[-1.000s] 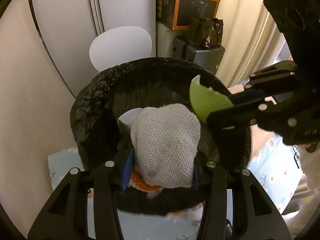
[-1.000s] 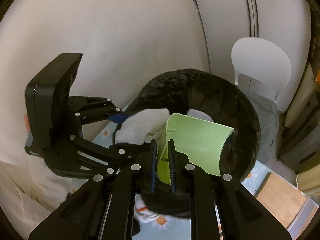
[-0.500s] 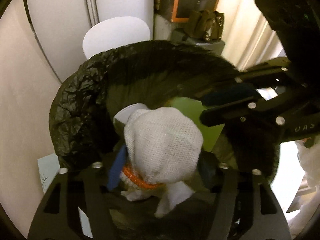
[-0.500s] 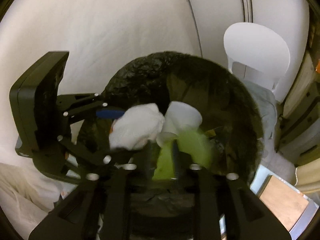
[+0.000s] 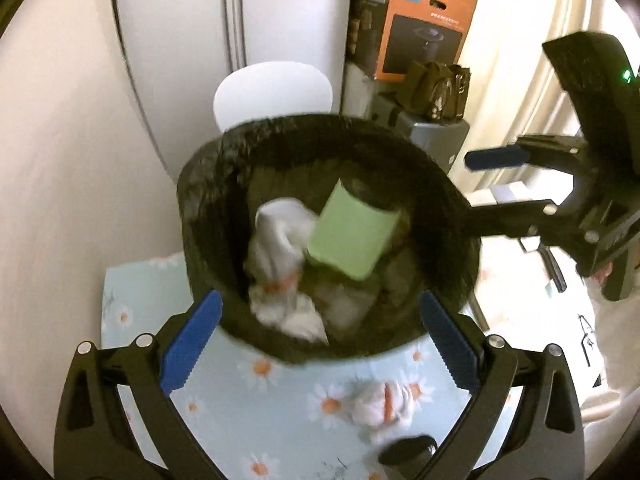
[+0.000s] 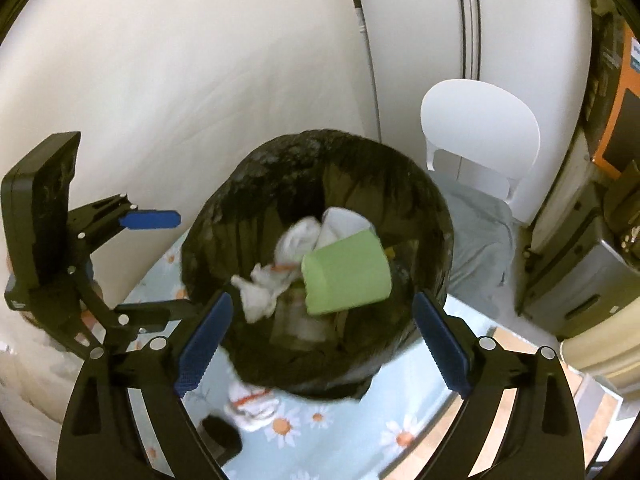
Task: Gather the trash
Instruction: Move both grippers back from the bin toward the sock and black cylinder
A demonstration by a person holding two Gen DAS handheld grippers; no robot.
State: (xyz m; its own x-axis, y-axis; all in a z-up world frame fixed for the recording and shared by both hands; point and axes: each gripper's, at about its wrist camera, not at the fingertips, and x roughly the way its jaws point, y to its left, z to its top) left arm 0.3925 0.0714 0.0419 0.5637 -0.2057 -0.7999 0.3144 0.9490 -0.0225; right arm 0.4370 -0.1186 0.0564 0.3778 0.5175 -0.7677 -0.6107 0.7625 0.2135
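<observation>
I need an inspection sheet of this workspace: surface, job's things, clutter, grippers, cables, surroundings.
Surface: floral tablecloth.
Job's things: black-lined bin holds green cup and white sock.
Clutter: white-orange sock and a dark object on the cloth.
Grippers: left gripper and right gripper open, nothing between the jaws, which have just been opening.
Cables: nothing seen.
Surroundings: white chair, orange box.

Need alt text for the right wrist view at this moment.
The right gripper, jaws wide and empty, having just opened, hangs over a black-lined trash bin holding a green cup and a white sock. Another sock lies on the daisy-print cloth.
</observation>
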